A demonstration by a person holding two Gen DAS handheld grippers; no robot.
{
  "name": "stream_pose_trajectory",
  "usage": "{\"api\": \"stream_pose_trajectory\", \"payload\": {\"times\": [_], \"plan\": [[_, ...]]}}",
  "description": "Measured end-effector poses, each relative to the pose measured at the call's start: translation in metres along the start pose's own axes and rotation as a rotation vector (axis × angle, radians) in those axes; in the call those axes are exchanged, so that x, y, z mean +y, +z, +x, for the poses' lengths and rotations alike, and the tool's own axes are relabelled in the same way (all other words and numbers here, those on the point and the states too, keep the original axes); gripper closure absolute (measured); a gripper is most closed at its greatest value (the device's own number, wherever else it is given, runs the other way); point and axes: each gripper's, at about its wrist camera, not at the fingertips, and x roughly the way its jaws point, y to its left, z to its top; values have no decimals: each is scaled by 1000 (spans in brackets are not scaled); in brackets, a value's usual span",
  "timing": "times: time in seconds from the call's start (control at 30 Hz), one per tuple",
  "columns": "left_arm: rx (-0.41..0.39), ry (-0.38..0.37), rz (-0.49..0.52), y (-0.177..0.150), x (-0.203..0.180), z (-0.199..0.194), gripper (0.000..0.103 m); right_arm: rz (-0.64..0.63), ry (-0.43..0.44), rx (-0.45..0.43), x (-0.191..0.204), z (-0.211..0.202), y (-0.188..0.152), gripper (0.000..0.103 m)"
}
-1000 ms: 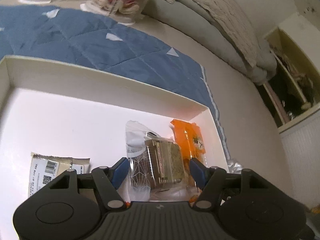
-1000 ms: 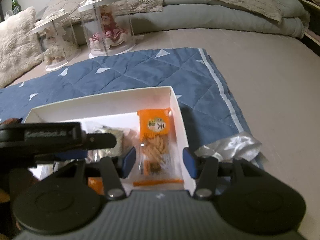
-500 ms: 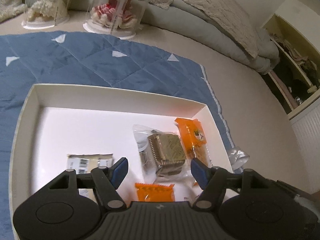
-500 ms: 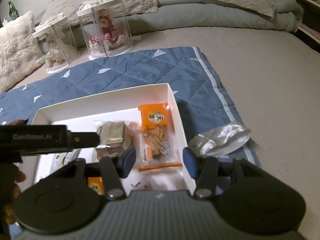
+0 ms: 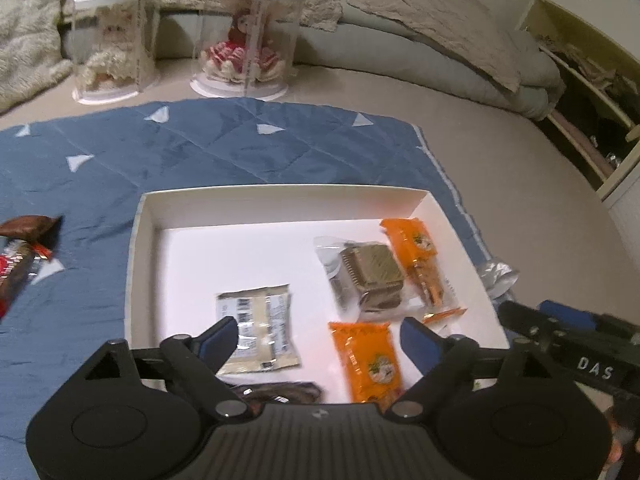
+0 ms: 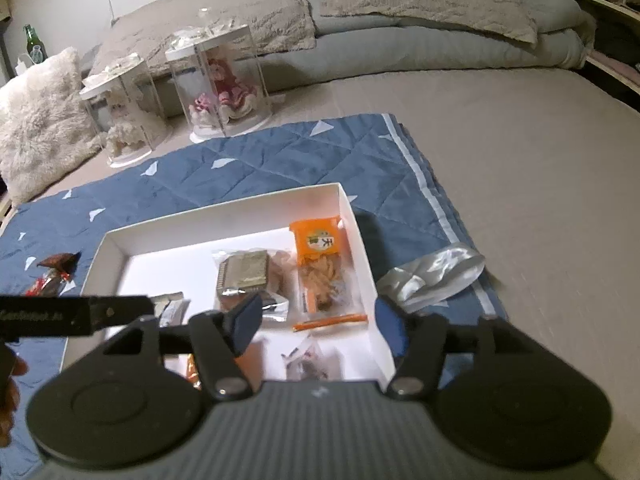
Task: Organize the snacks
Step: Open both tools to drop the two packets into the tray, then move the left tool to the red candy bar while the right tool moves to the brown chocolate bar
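Left wrist view shows the white box [image 5: 138, 240] on the blue quilt [image 5: 200, 152], already holding several snacks: a pale packet [image 5: 258, 328] near the middle, a clear-wrapped cake [image 5: 368, 270] and a long orange bag [image 5: 416, 260] against the right wall, and a small orange pack [image 5: 370, 360] near the front. The left gripper [image 5: 316, 338] hangs above the box front with jaws released and nothing between them. The right gripper [image 6: 316, 316] is likewise spread and empty, poised over the box's near right corner. Two snacks lie outside: a silver pouch [image 6: 432, 272] just beside the box's right wall, and a red-brown bar [image 5: 20, 252] on the quilt well to the left. I judge the task partway through, between placements, with both hands free to fetch. The next move likely calls for each gripper to swing outward to its nearer stray item, come down flat, and pinch the crinkly wrapper without it sliding on the quilt.
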Motion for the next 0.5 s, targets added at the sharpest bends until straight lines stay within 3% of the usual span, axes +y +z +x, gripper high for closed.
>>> {"api": "stream_pose_trajectory", "payload": {"times": [0.17, 0.3, 0.5], "plan": [[-18, 34, 12, -5, 7, -17, 0, -19, -18, 1, 2, -11, -7, 15], [-32, 63, 27, -8, 13, -29, 0, -10, -45, -12, 0, -20, -12, 0], [-34, 95, 40, -15, 22, -36, 0, 0, -63, -24, -3, -26, -16, 0]]}}
